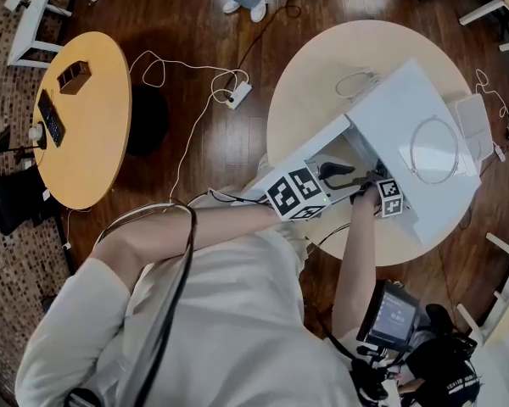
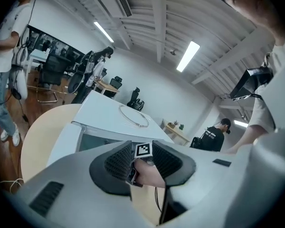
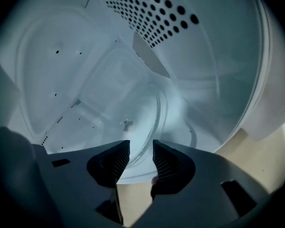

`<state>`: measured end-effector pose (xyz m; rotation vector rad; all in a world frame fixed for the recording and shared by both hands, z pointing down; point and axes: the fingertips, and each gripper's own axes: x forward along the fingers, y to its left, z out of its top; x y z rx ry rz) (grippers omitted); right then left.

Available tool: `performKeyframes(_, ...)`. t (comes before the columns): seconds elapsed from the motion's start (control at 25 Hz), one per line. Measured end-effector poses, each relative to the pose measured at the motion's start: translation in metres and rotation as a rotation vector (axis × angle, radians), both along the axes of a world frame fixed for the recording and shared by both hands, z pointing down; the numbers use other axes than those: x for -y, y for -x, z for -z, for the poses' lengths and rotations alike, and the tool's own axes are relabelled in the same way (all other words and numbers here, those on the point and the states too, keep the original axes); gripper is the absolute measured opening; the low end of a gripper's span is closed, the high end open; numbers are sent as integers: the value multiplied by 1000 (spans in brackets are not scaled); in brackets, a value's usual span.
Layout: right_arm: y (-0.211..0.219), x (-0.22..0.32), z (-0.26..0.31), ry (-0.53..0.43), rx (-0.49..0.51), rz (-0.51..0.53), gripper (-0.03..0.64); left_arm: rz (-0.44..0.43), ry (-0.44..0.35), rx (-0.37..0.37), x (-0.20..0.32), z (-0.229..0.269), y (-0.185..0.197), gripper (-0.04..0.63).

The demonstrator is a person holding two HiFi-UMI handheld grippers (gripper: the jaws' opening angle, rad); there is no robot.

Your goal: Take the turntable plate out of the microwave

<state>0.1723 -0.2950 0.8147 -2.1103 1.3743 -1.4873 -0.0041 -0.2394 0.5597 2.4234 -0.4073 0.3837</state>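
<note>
At the left of the head view we see a round yellow table (image 1: 93,125). It stands well apart from the pale round counter (image 1: 322,66) at the right, which carries the white microwave (image 1: 411,108) with its door open. The left gripper (image 1: 335,175) hovers at the opening, its 2 jaws apart and clamped on nothing. Just right of it, the right gripper (image 1: 371,183) reaches into the cavity. In its own view we find the jaws apart, with the near rim of the glass turntable plate (image 3: 149,118) in the gap between them. The plate lies on the cavity floor at the frame's centre. A thin ring (image 1: 433,149) rests on the microwave's top.
</note>
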Motion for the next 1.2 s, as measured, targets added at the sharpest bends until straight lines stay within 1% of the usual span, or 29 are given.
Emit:
performKeyframes(0.12,2,1,0,-8,38,-40,155,-9,-10,3,1,0,1,127)
performKeyframes(0.32,-2,-3,-3,-21,123,-147,153,-19,-29,2,1,0,0,127)
performKeyframes(0.36,-6,-3,-3,-27,126,-171,129,-20,-30,4,1,-1,0,127)
performKeyframes(0.44,-12,-6,-8,-20,140,-218,58,-18,-34,9,2,-2,1,127)
performKeyframes(0.56,-17,-11,-15,-20,201,-276,48,-15,-35,11,3,-4,1,127)
performKeyframes(0.68,-12,-12,-13,-63,309,-336,34,-14,-30,10,5,-5,2,127)
performKeyframes(0.84,-11,-15,-9,-113,349,-361,31,-9,-16,11,4,-6,1,127)
performKeyframes(1.08,-2,-24,-5,-128,414,-366,29,-10,4,16,-3,-12,-8,127)
performKeyframes(1.2,0,-26,-1,-139,446,-361,28,-1,27,20,-7,-17,-15,127)
